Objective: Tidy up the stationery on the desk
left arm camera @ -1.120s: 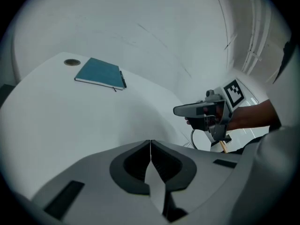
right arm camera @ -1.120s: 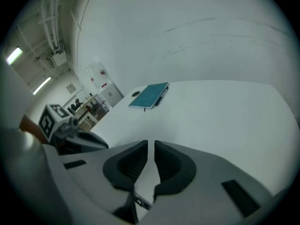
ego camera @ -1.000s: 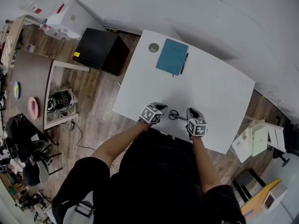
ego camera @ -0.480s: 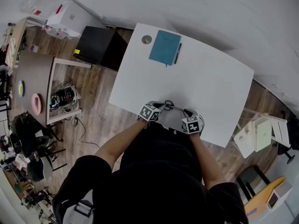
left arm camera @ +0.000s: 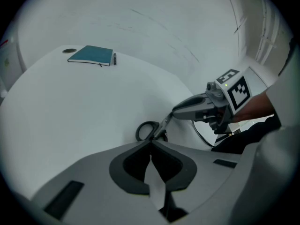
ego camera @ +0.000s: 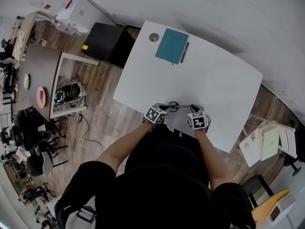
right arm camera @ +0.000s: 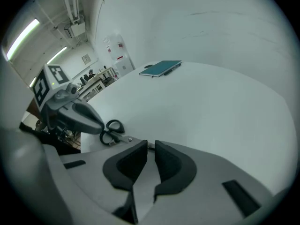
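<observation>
The grey left gripper [ego camera: 167, 107], jaws together, had its tips against the black plastic handle loops of the steel scissors [ego camera: 175, 105], apparently to steady them; whether it pinched a loop was unclear. The scissors sat low at the smooth white worktop [ego camera: 224, 80], well apart from the flat teal rectangular notebook [ego camera: 171, 45], on the person's side. The grey right gripper [ego camera: 190, 108], jaws slightly parted, seemed clamped on the thin blades, probably for lifting. A slim dark pen [ego camera: 184, 52] lay just beside the notebook.
</observation>
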{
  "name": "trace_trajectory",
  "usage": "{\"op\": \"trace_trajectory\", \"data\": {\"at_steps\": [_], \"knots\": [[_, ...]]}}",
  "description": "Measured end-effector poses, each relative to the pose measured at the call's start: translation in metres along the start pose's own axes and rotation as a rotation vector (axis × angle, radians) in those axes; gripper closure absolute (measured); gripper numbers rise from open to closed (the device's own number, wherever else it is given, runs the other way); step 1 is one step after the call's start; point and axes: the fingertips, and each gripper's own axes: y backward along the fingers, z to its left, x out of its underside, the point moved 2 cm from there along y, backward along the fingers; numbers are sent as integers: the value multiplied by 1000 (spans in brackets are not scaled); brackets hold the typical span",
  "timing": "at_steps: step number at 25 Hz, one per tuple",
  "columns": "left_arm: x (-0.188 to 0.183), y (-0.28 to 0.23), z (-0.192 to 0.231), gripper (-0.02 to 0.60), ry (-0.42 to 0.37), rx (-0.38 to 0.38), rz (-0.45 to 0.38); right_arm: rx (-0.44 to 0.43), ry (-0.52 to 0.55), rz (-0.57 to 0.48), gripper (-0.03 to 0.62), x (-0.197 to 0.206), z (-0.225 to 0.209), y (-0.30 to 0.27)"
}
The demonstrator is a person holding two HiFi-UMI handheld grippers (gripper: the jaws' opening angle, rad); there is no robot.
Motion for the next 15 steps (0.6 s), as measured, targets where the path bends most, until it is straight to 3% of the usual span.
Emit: {"op": "trace_trajectory", "data": {"at_steps": [4,10,15], "knots": [[8,-12,-23,565,-3,49,36,0,6,-41,533,-32,-12,-17],[2,-34,-67,565,-69,103,58,-22,76,-39,533,-61,-5,-33],[10,-30,-67,565,-48,121,54,-18,-30,-88,531,-64,0,-18]]}}
